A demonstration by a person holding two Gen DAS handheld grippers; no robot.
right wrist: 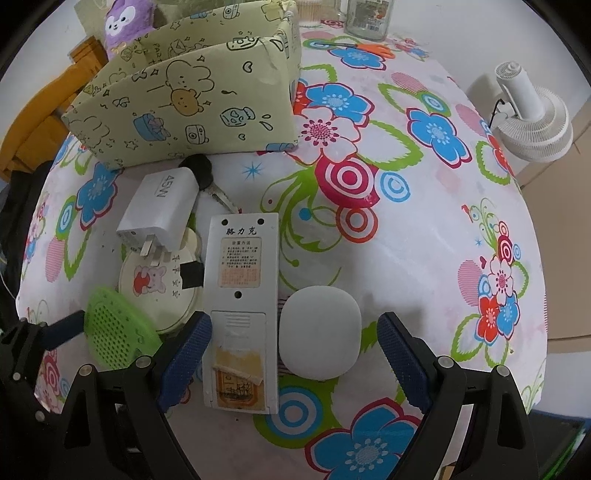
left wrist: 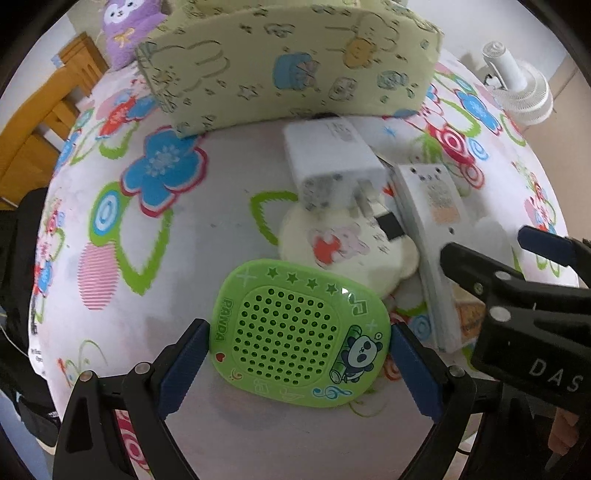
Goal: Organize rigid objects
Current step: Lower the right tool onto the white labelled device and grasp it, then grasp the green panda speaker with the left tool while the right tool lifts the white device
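A green perforated panda box (left wrist: 301, 332) lies between the fingers of my left gripper (left wrist: 299, 369). The jaws stand wide, and the blue pads (left wrist: 184, 369) flank its edges without visibly pressing. My right gripper (right wrist: 295, 354) is open and points down over a white remote (right wrist: 240, 295) and a white rounded case (right wrist: 319, 332), both between its fingers. A white 45W charger (right wrist: 162, 210) rests partly on a round cream disc (right wrist: 155, 284). A black-headed key (right wrist: 201, 170) lies behind the charger. The pale yellow printed organizer box (right wrist: 184, 103) stands at the back.
The flowered tablecloth (right wrist: 406, 221) covers the table, with bare cloth to the right. A white fan (right wrist: 532, 118) stands off the right edge. A purple plush (right wrist: 122, 22), a glass jar (right wrist: 369, 18) and orange scissors (right wrist: 369, 48) are at the back. Wooden furniture (left wrist: 48, 122) is at the left.
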